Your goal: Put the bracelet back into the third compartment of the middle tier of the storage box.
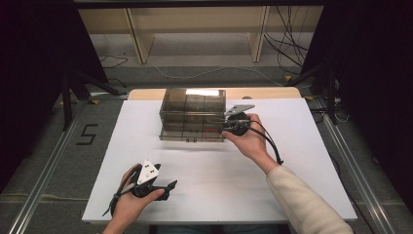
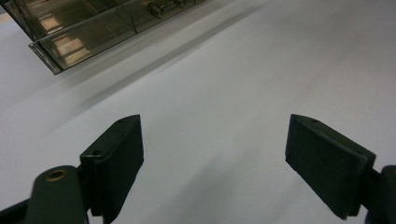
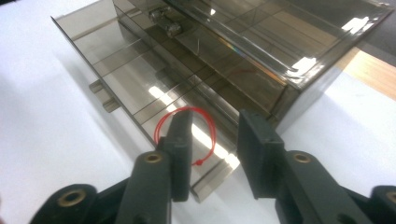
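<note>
A smoked-plastic drawer box [image 1: 192, 114] is seen at the far centre of the white surface [image 1: 292, 161], its bottom drawer [image 3: 140, 88] pulled out toward the person. A red string loop [image 3: 208, 126] is seen lying flat in the end compartment of that open drawer, nearest the right gripper; in the high view it shows as a red arc [image 1: 212, 131] at the drawer's right end.

The right gripper [image 1: 229, 127] is held at the box's right front corner, w/ its fingers [image 3: 180, 149] partly apart, approx. half open. Nothing is clamped btw. them. One finger is seen over the loop in the right gripper view, but whether contact is made can't be told.

The left gripper [image 1: 168, 187] is held low over the near-left part of the surface, well apart from the box. Its fingers [image 2: 116, 158] are spread wide w/ only bare surface btw. them.
</note>
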A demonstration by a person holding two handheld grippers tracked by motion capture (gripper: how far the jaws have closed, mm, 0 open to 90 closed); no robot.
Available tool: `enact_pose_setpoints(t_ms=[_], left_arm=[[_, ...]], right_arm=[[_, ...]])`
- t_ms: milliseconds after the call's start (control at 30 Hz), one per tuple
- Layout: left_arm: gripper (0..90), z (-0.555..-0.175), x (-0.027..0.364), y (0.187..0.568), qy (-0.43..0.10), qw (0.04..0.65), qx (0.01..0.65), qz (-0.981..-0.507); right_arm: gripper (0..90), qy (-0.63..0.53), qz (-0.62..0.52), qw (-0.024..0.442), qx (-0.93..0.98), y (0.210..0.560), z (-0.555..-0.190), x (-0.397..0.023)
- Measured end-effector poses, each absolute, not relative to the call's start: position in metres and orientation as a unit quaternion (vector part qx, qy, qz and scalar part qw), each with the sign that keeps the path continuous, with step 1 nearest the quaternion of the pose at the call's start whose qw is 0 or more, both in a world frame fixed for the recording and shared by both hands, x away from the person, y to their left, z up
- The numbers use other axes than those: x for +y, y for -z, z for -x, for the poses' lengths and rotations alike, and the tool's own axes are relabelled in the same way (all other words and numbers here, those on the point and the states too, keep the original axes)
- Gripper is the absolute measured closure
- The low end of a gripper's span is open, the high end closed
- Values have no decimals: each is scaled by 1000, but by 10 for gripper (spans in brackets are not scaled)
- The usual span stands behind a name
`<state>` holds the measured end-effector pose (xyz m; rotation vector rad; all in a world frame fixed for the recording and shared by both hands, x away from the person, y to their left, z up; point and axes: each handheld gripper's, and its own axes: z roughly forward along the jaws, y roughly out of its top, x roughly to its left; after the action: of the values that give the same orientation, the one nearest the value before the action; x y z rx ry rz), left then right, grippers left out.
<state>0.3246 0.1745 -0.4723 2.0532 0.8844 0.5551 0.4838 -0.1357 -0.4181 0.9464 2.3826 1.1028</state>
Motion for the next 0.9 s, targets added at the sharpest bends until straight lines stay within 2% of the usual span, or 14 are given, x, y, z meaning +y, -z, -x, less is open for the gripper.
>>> enact_pose_setpoints(t_ms=[367,600,900], left_arm=[[191,-324,174,473,-222,406,353,-813],[190,-325,175,474,-223,406,354,-812],[191,-325,174,474,-222,407,355,-812]], right_arm=[[426,-394,-338,182,835,418,-462,-168],[371,-401,-339,179,832,417,-447,-191],[349,-402,-337,177,833,428,-415,-228]])
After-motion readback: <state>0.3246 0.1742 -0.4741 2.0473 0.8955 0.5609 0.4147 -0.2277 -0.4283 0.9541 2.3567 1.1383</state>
